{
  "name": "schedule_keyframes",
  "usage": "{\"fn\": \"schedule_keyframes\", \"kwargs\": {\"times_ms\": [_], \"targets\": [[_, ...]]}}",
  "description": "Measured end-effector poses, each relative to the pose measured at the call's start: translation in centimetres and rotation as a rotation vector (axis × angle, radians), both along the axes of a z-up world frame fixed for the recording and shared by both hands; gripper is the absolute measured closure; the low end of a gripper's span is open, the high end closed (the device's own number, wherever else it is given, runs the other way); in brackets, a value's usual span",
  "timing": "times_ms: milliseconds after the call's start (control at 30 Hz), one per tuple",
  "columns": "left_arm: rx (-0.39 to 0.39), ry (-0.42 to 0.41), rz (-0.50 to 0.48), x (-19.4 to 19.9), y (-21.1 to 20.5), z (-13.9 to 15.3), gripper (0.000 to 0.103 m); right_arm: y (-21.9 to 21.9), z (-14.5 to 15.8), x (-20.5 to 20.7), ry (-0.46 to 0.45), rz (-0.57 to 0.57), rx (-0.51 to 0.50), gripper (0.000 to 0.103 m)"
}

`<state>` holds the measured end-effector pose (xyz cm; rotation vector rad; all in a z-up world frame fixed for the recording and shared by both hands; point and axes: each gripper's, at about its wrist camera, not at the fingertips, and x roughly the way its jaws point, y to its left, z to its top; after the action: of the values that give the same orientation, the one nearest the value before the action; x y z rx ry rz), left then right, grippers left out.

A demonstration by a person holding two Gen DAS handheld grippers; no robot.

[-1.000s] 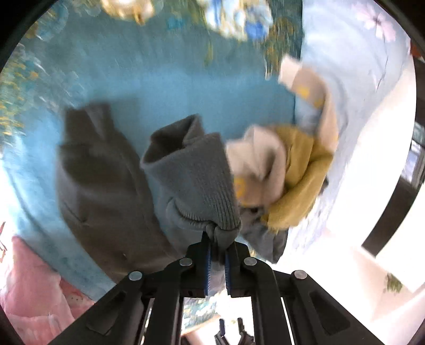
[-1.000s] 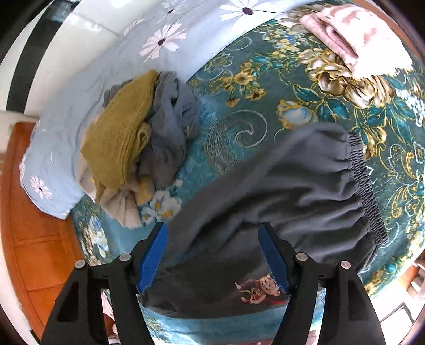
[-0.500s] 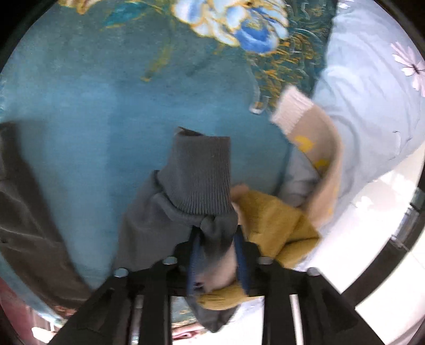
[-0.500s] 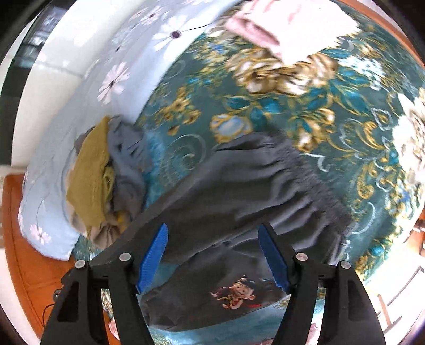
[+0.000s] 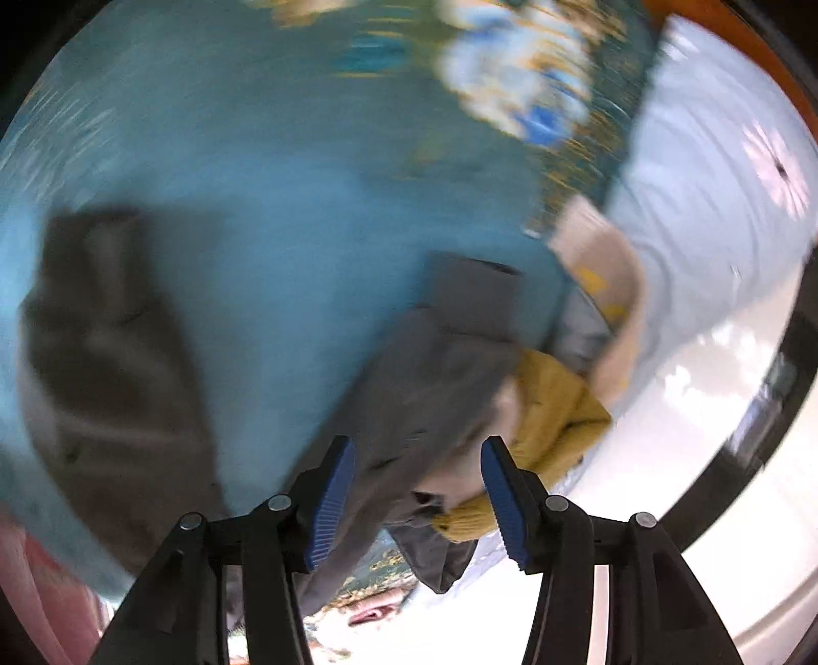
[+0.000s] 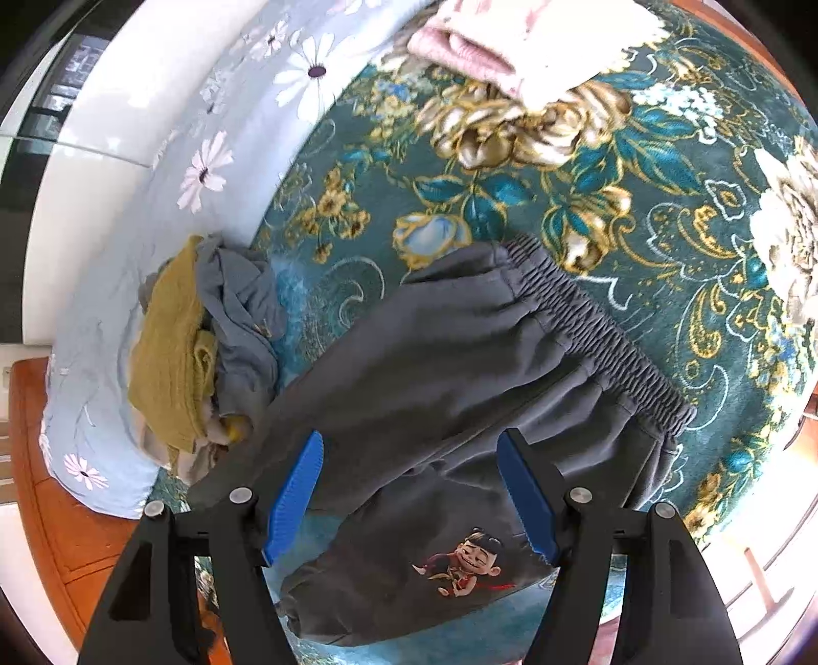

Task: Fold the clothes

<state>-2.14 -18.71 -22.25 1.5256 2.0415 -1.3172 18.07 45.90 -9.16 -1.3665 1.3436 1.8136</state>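
Dark grey trousers (image 6: 485, 368) with an elastic waistband and a cartoon print lie spread on the teal floral blanket (image 6: 639, 169). My right gripper (image 6: 409, 491) is open above them, holding nothing. In the blurred left wrist view, my left gripper (image 5: 414, 496) is open over a grey trouser leg (image 5: 439, 368) that lies on the blanket; the rest of the trousers (image 5: 102, 348) shows at the left. A pile with a mustard knit (image 6: 168, 353) and grey-blue garment (image 6: 240, 317) sits at the blanket's left edge; it also shows in the left wrist view (image 5: 552, 409).
A folded pink garment (image 6: 516, 41) lies at the far end of the blanket. A pale blue daisy-print sheet (image 6: 214, 153) borders the blanket, with a white surface beyond it. A wooden floor (image 6: 56, 491) lies at the lower left.
My left gripper has opened and let go of the grey trouser leg, which now lies on the blanket. The right gripper stays open and has shifted over the trousers.
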Motion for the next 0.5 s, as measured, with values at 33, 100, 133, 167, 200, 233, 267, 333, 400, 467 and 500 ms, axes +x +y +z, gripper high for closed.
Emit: {"fn": "schedule_keyframes", "kwargs": {"times_ms": [33,100,133,167,200,233,267,333,400,467,500], "targets": [[0.002,-0.015,0.014,1.0,0.3,-0.4,0.047,0.3,0.3,0.4,0.004,-0.001,0.01,0.031],[0.007,-0.033,0.024,2.4,1.2,-0.7,0.047,1.4,0.9,1.6,0.009,0.0,0.032,0.031],[0.01,-0.035,0.017,2.8,1.9,-0.5,0.047,1.9,1.0,2.1,0.011,0.001,0.035,0.031],[0.013,-0.032,0.0,2.8,2.8,0.0,0.047,2.4,1.0,2.6,0.013,0.001,0.038,0.031],[0.017,-0.029,-0.017,2.9,3.7,0.5,0.047,3.2,0.9,3.0,0.014,0.002,0.041,0.031],[0.016,-0.014,-0.032,2.9,4.5,1.2,0.047,4.1,0.4,3.3,0.016,-0.001,0.032,0.031],[0.009,0.013,-0.046,2.9,5.2,2.2,0.047,5.1,-0.1,3.6,0.02,-0.005,0.02,0.031],[-0.004,0.067,-0.075,2.8,6.5,4.1,0.047,7.1,-1.2,3.9,0.03,-0.016,-0.009,0.031],[-0.075,0.145,-0.12,3.1,7.9,7.2,0.045,9.1,-2.5,4.0,0.051,-0.034,-0.053,0.031],[-0.225,0.213,-0.242,3.2,9.7,10.5,0.04,11.1,-3.9,3.9,0.081,-0.051,-0.099,0.031],[-0.31,0.244,-0.315,3.2,10.7,12.2,0.039,12.1,-4.8,3.8,0.099,-0.053,-0.128,0.031]]}}
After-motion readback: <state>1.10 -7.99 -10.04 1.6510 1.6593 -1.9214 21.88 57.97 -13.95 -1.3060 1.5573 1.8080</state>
